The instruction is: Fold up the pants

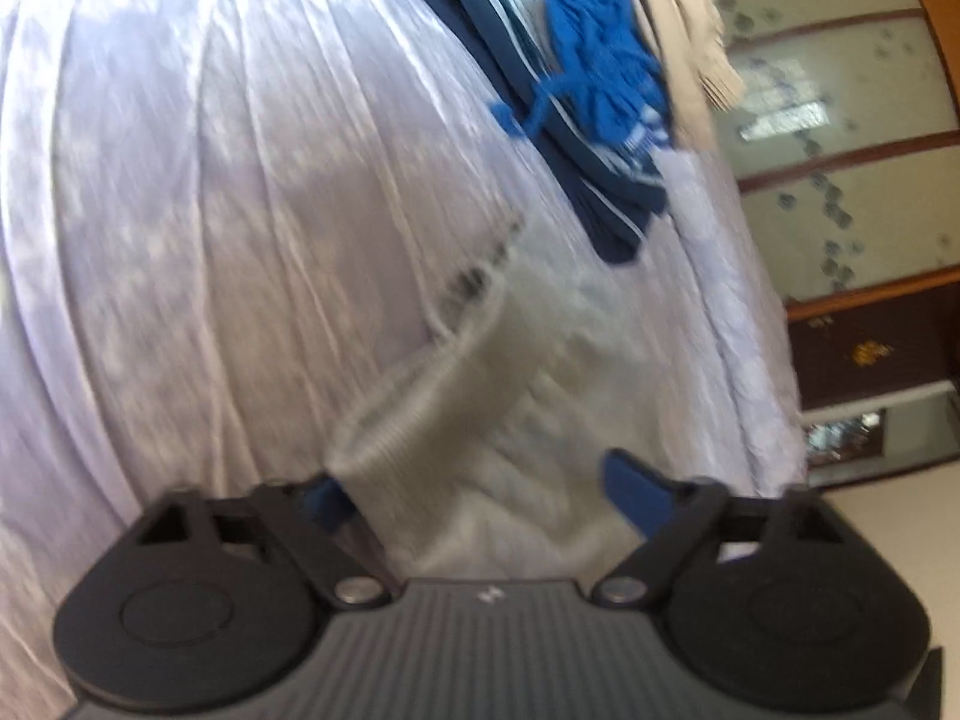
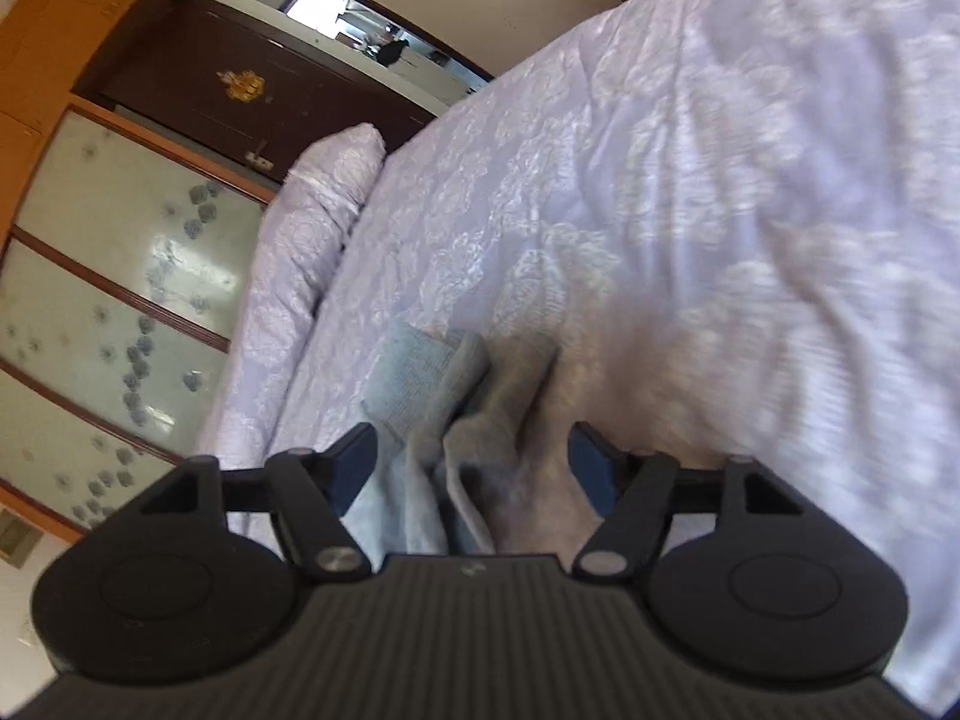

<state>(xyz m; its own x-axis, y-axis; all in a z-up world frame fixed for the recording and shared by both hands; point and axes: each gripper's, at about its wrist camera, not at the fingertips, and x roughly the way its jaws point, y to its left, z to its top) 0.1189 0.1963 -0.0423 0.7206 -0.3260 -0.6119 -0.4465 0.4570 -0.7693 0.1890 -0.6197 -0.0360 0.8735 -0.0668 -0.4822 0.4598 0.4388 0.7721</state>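
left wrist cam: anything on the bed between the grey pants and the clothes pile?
Nothing: only bare lavender bedspread shows between the grey pants and the clothes pile in the left wrist view.

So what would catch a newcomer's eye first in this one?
The grey pants on the pale patterned bedspread, lying between the fingers of both the left gripper and the right gripper, which stand open. Then the pile of blue and beige clothes at the far edge of the bed.

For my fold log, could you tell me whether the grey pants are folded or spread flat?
Folded, loosely: the grey pants lie doubled in overlapping layers on the bedspread.
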